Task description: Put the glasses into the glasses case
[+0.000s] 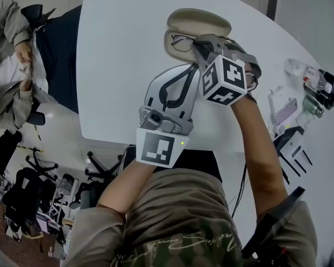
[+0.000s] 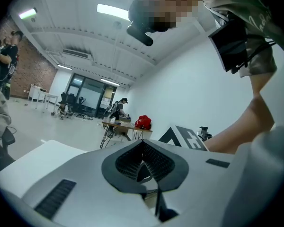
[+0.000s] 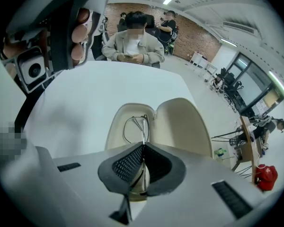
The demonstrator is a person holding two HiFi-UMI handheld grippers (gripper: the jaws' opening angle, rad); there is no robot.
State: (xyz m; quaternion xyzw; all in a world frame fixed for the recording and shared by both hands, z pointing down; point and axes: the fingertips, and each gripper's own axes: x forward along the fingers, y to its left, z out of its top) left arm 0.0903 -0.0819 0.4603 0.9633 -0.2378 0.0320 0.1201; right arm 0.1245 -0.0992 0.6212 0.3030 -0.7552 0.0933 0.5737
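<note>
An open beige glasses case [image 1: 199,25] lies at the far middle of the white table [image 1: 117,65]. Dark-framed glasses [image 1: 182,42] sit over its tray, one lens [image 3: 134,128] above the lining. My right gripper [image 1: 203,48] reaches over the case from the near side and is shut on the glasses' other end; in the right gripper view [image 3: 143,149] a lens rim shows between the pads. My left gripper [image 1: 181,81] is held beside it, just left, tilted up away from the table. Its jaws [image 2: 143,146] are shut with nothing in them.
At the table's right edge lie a clear plastic bottle [image 1: 299,68], a phone-like device [image 1: 286,111] and dark gear [image 1: 329,87]. A person sits past the table's left side [image 1: 11,49]. Office chairs [image 1: 39,171] stand on the floor below.
</note>
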